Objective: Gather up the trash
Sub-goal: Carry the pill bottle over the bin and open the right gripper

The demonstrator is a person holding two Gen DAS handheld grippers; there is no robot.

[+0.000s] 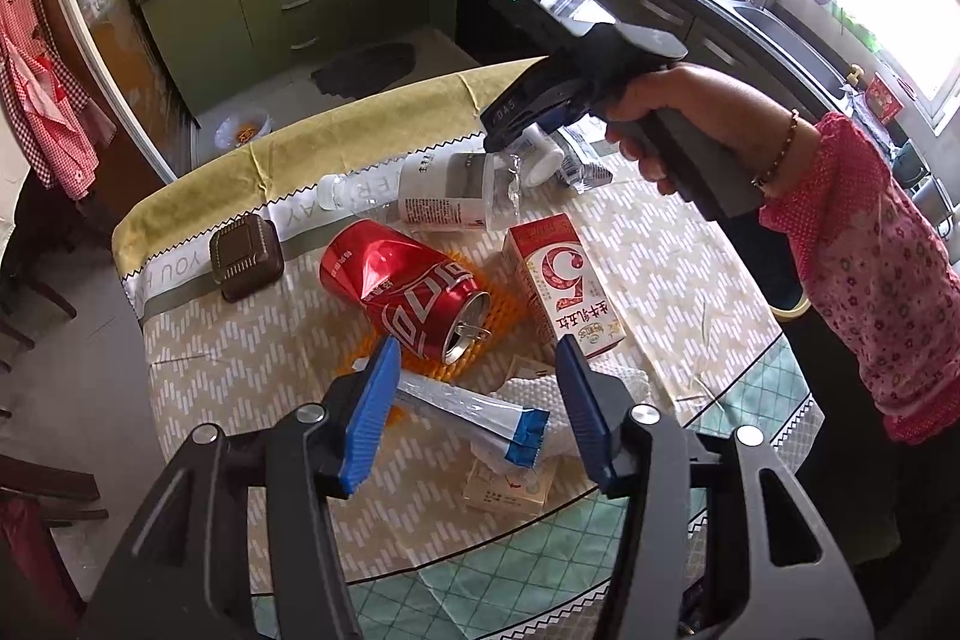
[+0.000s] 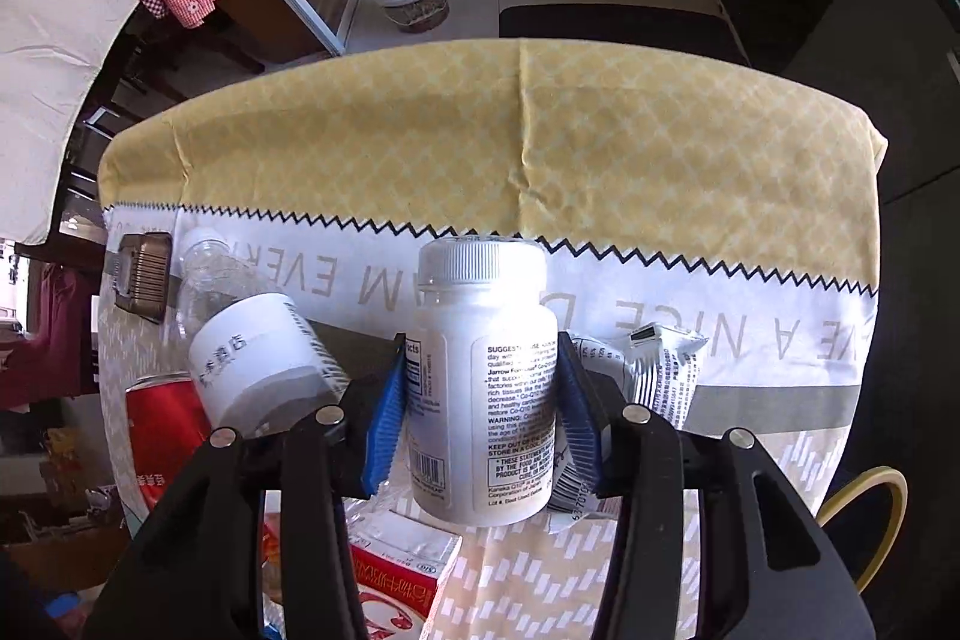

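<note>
My right gripper (image 2: 480,349) is shut on a white pill bottle (image 2: 486,388), with a blue pad pressed on each side and the cap pointing away. In the left wrist view, a hand in a pink sleeve holds this gripper (image 1: 528,145) over the table's far side, gripping the bottle (image 1: 543,154). My left gripper (image 1: 480,355) hangs open above a dented red cola can (image 1: 408,292) and a white-and-blue wrapper (image 1: 474,412), touching neither. Close by lie a red-and-white milk carton (image 1: 558,280) and a clear bottle with a white label (image 1: 444,196).
A brown square box (image 1: 246,265) sits at the table's left edge. White foam netting (image 1: 528,394) and a small carton (image 1: 510,490) lie near my left fingers. A printed white wrapper (image 2: 660,370) lies beside the pill bottle. A lined bin (image 1: 243,130) stands on the floor beyond the table.
</note>
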